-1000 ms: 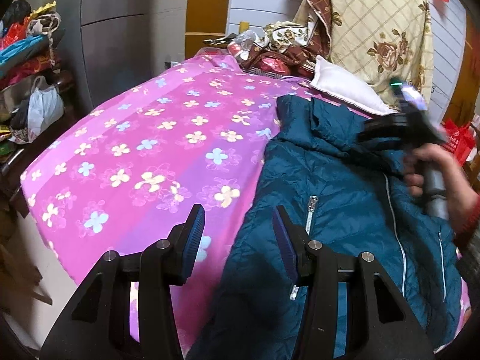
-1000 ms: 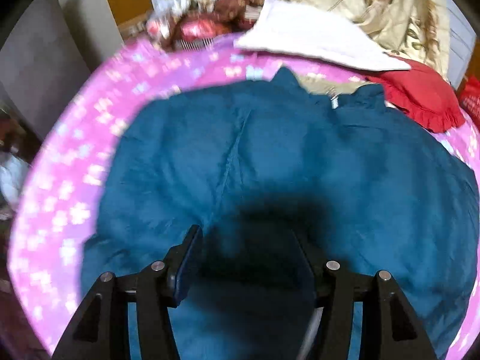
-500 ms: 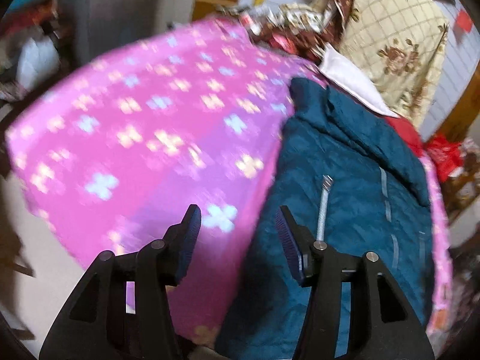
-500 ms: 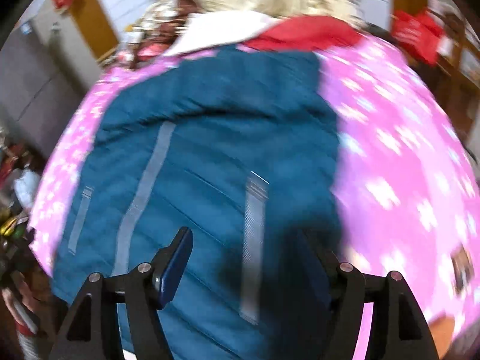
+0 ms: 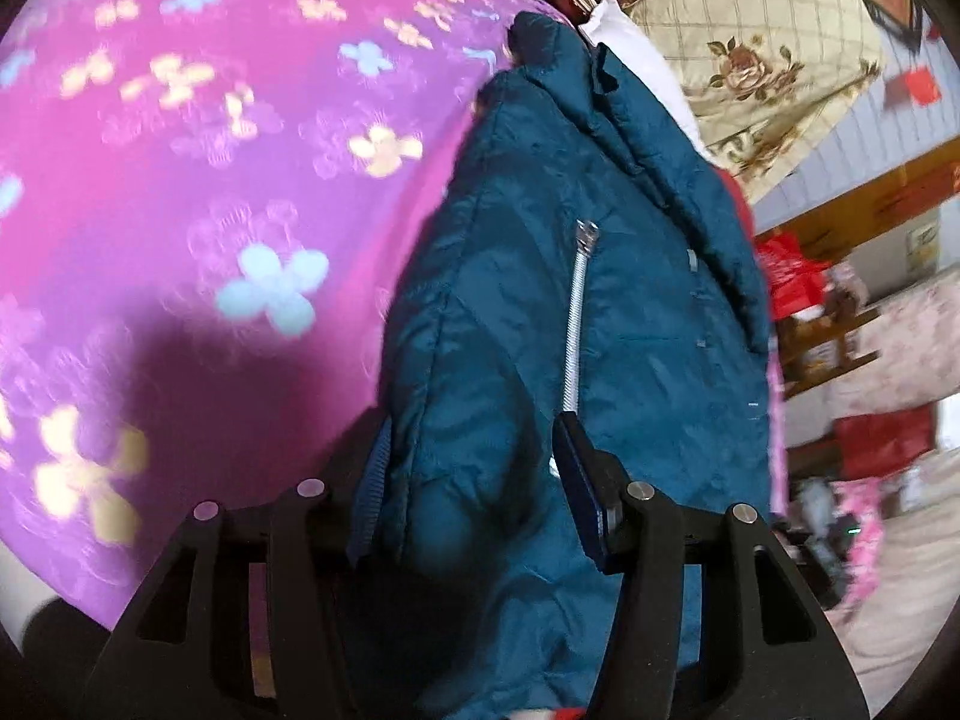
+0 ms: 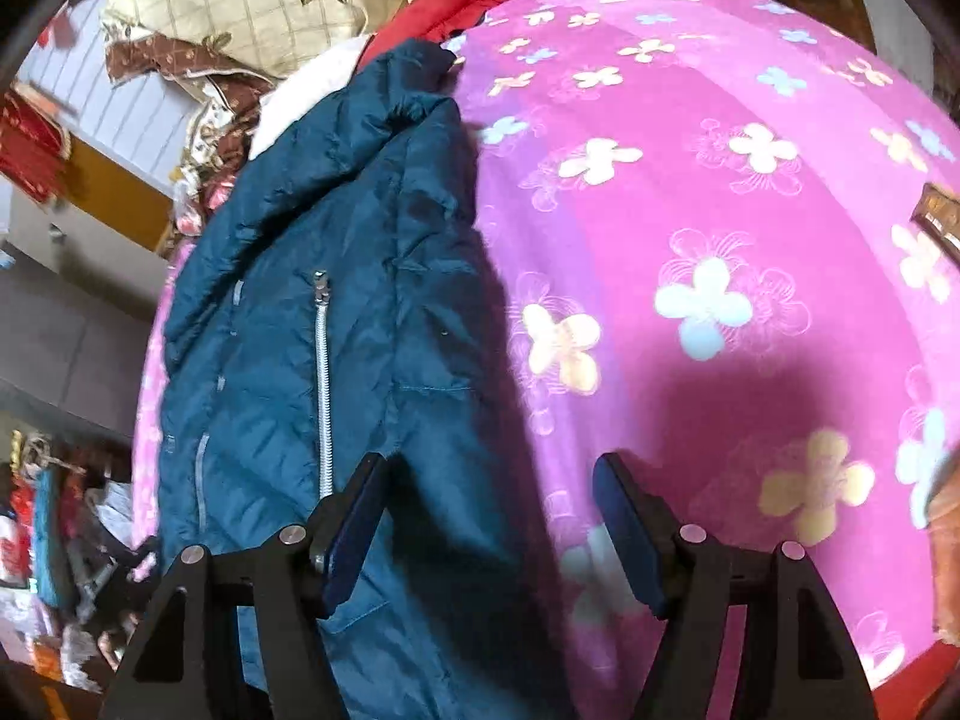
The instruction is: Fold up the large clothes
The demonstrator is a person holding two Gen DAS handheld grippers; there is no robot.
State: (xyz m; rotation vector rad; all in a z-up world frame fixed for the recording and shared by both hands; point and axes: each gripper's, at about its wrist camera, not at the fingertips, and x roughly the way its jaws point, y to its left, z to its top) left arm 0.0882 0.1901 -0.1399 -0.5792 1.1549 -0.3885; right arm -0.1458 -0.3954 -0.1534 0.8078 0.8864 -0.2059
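A dark teal quilted jacket [image 5: 600, 276] with silver zippers lies lengthwise on a bed covered by a pink flowered sheet [image 5: 180, 180]. It also shows in the right wrist view [image 6: 312, 324]. My left gripper [image 5: 471, 474] is open, low over the jacket's left edge near its hem, with the fabric between the fingers. My right gripper [image 6: 492, 516] is open over the jacket's right edge near the hem, one finger over the jacket and one over the sheet [image 6: 720, 240].
A white pillow [image 5: 636, 54], a red pillow [image 6: 456, 0] and a beige flowered quilt [image 5: 750, 48] are piled at the head of the bed. Cluttered furniture and bags stand beside the bed [image 5: 840, 360]. Grey cabinets [image 6: 60, 330] stand on the other side.
Both grippers have swung down toward the hem end of the jacket, the left to its left edge and the right to its right edge. Both stay open.
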